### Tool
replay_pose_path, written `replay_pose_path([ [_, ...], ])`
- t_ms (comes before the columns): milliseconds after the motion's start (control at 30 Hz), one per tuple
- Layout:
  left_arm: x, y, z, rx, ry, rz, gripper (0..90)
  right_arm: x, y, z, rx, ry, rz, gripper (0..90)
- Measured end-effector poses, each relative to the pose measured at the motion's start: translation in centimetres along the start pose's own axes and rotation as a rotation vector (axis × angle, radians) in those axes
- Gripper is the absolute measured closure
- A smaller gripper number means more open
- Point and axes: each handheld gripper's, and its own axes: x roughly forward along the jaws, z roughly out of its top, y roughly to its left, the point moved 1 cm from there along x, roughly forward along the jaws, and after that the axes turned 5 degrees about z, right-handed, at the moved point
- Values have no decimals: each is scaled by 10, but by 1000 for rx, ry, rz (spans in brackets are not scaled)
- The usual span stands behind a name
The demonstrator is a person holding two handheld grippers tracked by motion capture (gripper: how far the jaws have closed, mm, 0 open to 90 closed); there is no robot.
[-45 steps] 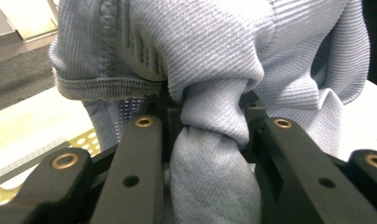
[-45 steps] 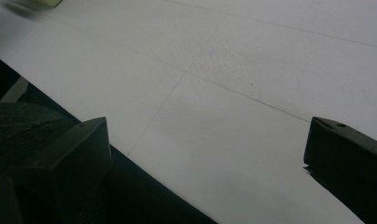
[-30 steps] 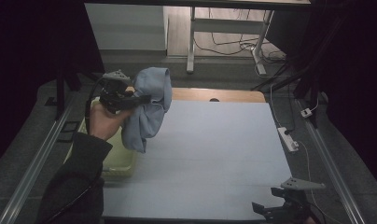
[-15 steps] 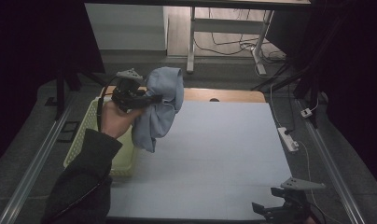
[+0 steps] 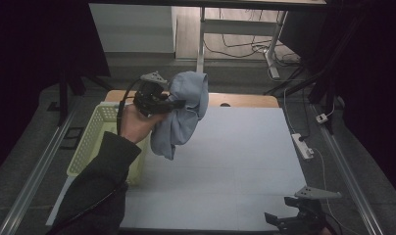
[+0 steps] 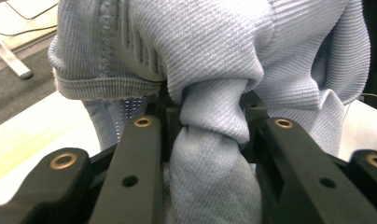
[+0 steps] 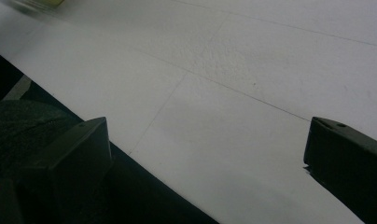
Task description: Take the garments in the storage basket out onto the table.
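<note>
A light blue knitted garment (image 5: 184, 110) hangs in the air over the table's left part, bunched at the top and drooping down. My left gripper (image 5: 179, 104) is shut on a fold of it, held up by a hand in a dark sleeve. In the left gripper view the blue garment (image 6: 210, 70) is pinched between the two black jaws, with the left gripper (image 6: 207, 116) closed around a twisted fold. My right gripper (image 5: 284, 223) rests low at the table's front right edge. In the right gripper view the right gripper (image 7: 207, 144) stands open, nothing between its jaws.
A pale yellow plastic basket (image 5: 95, 142) stands at the table's left edge, just under the raised hand. The white table top (image 5: 235, 161) stretches to the right. A power strip (image 5: 302, 146) lies on the floor by the right edge.
The left gripper has carried the blue garment to the right and slightly up, away from the basket and over the table. The right gripper has stayed still.
</note>
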Motion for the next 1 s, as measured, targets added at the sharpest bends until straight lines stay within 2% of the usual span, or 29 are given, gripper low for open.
replay_pose_path([
  [300,19,-14,6,32,16,-25,694,0,0,0,-4,4,-1,2],
  [600,38,-25,10,47,22,-43,694,0,0,0,-7,5,0,2],
  [1000,72,-35,-1,68,69,-48,693,0,0,0,-11,5,2,2],
])
